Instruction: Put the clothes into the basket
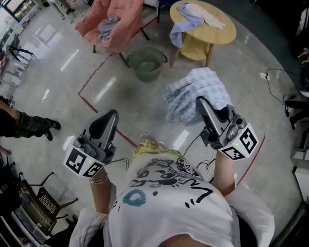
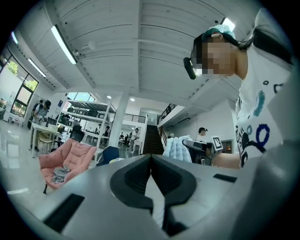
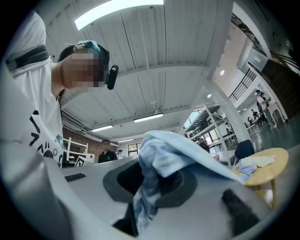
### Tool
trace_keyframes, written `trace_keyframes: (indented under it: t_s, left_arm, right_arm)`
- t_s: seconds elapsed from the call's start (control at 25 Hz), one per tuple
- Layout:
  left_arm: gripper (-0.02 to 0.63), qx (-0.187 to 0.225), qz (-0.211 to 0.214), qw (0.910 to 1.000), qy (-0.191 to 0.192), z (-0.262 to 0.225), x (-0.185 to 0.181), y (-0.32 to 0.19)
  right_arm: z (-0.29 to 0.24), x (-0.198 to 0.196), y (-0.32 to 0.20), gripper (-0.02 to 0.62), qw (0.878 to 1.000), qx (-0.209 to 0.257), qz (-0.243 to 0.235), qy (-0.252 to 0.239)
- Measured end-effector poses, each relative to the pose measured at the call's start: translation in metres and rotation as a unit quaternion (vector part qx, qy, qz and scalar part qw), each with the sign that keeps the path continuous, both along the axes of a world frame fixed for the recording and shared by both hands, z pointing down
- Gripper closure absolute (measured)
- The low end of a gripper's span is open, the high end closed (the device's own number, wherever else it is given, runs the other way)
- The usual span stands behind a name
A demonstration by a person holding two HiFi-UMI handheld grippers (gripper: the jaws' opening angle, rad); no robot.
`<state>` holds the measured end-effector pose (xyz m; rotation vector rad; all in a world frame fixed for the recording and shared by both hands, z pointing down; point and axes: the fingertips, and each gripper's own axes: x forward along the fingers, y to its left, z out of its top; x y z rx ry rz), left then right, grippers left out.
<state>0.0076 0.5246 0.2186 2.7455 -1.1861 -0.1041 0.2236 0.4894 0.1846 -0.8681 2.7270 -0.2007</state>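
Observation:
In the head view my right gripper (image 1: 201, 102) is shut on a blue-and-white checked cloth (image 1: 193, 91), which bunches up and hangs over its tips above the floor. The right gripper view shows the same cloth (image 3: 178, 150) draped across the jaws of the right gripper (image 3: 152, 171) and hiding the pads. A round green basket (image 1: 146, 62) stands on the floor farther ahead, to the left of the cloth. My left gripper (image 1: 111, 116) hovers at the lower left, well short of the basket. In the left gripper view its jaws (image 2: 151, 158) are shut, with nothing between them.
A pink chair (image 1: 120, 24) holding a grey garment (image 1: 107, 25) stands behind the basket. A round wooden table (image 1: 219, 34) with light clothes (image 1: 193, 14) is at the back right. A person's dark sleeve (image 1: 24, 126) reaches in at the left. Cables (image 1: 270, 82) trail on the right.

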Motion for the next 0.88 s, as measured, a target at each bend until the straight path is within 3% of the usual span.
trace_keyframes:
  t_s: [0.44,0.88]
  left_arm:
    - [0.591,0.001,0.001,0.9999,-0.011,0.001,-0.004,-0.060]
    - [0.591,-0.008,0.033,0.9993,-0.014,0.006,-0.034,-0.184]
  right_arm:
    - [0.004,0.004,-0.055,0.522,1.000,-0.004,0.013,-0.002]
    - [0.001,-0.034,-0.168,0.522,0.999,-0.008,0.033,-0.003]
